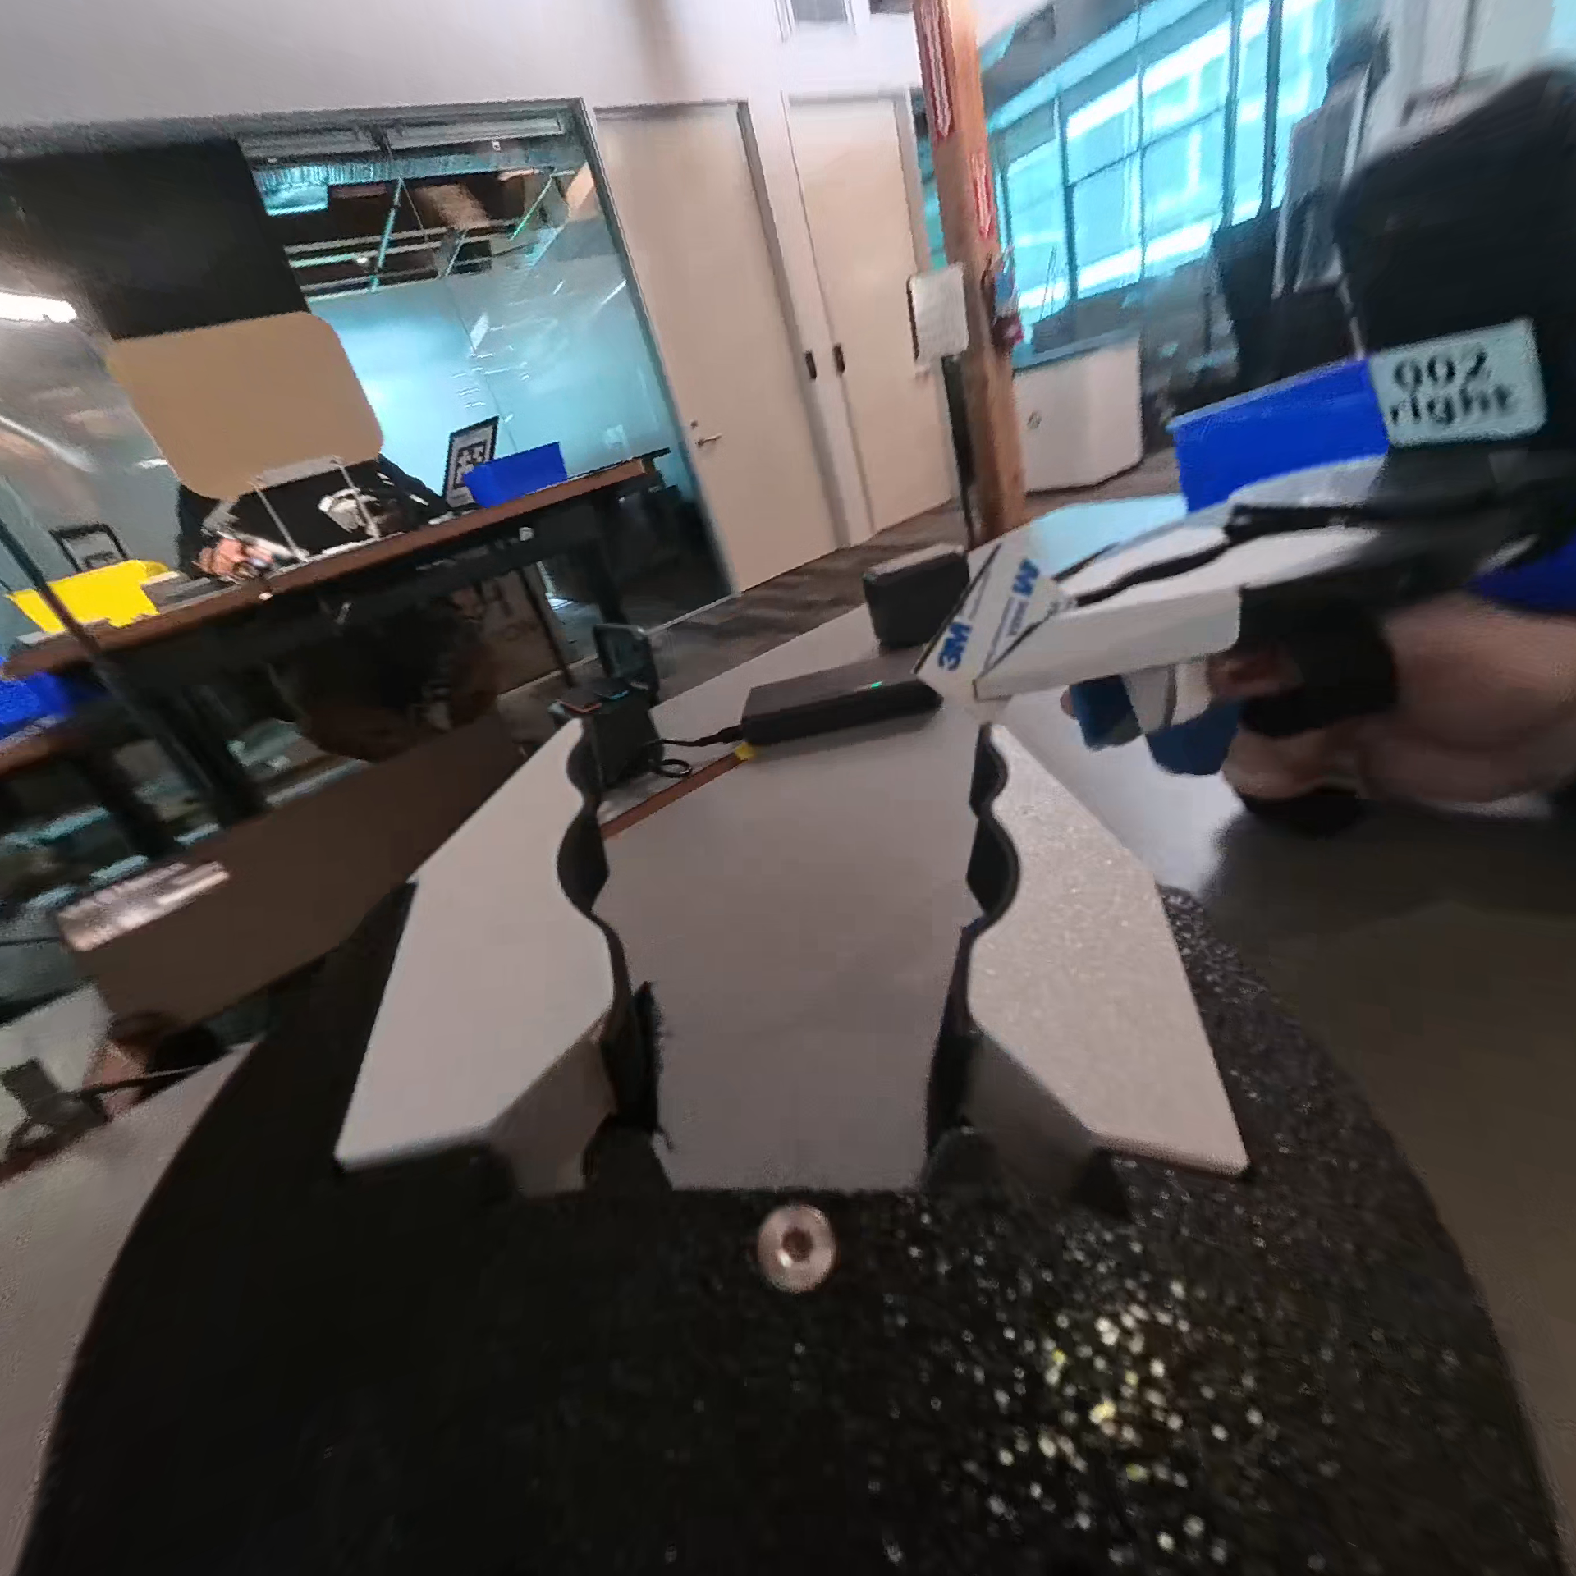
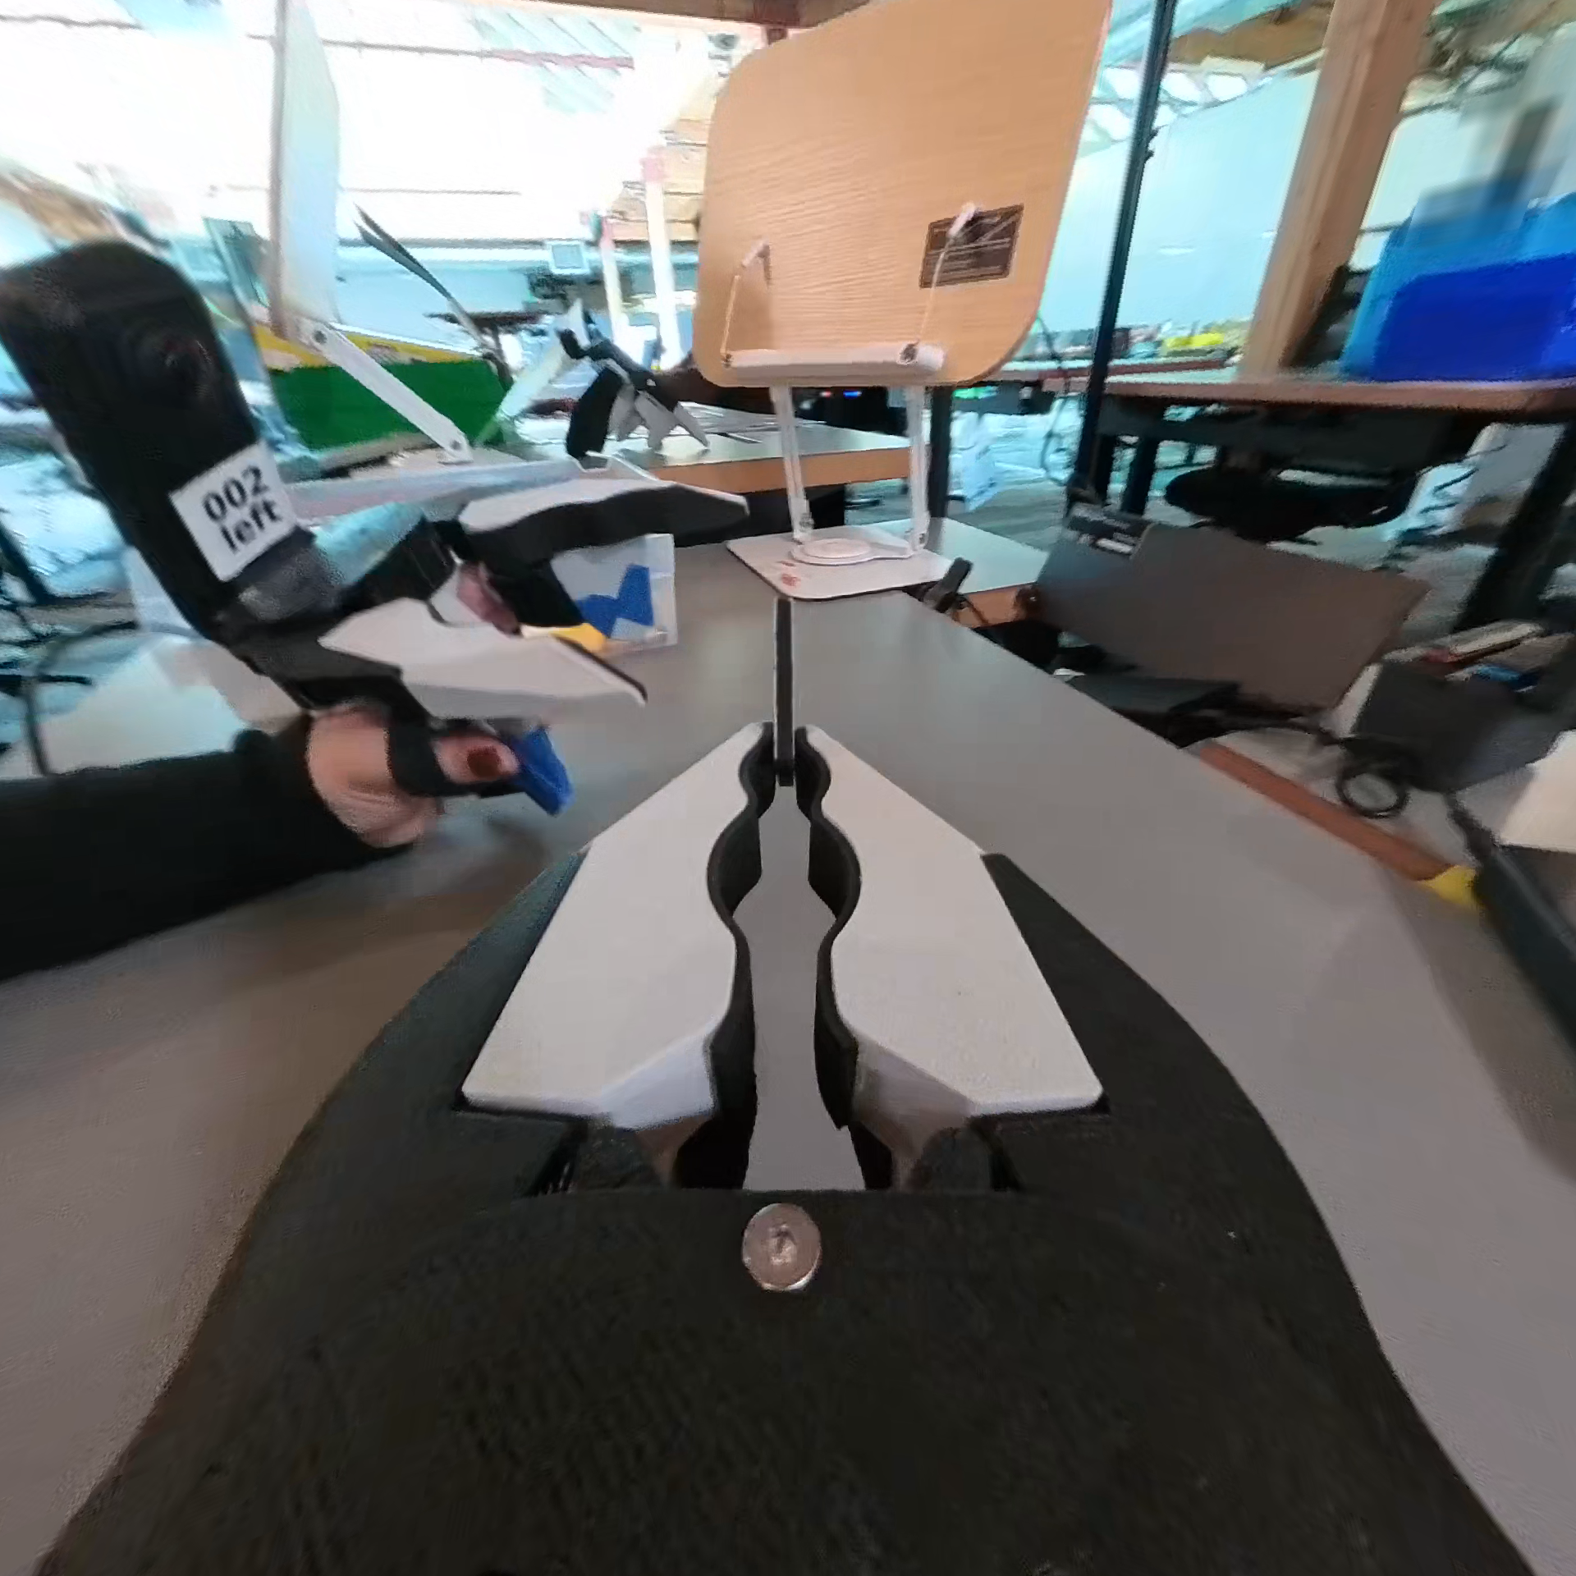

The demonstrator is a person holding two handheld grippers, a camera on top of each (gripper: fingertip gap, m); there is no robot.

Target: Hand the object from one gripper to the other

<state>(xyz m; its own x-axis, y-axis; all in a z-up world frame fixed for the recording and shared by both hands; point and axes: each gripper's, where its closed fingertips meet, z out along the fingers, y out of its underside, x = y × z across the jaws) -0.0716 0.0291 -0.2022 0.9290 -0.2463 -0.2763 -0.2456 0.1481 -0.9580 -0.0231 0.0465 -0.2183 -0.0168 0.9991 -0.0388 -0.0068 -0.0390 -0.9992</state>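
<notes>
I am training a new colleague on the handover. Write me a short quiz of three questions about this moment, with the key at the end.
1. True or false: the left gripper holds the thin flat object.
2. Which gripper is shut on the thin flat object? A) the left gripper B) the right gripper C) neither
3. Fill in the missing word: the left gripper's jaws stand ____, with nothing between them.

Key: 1 false; 2 B; 3 open.
</notes>
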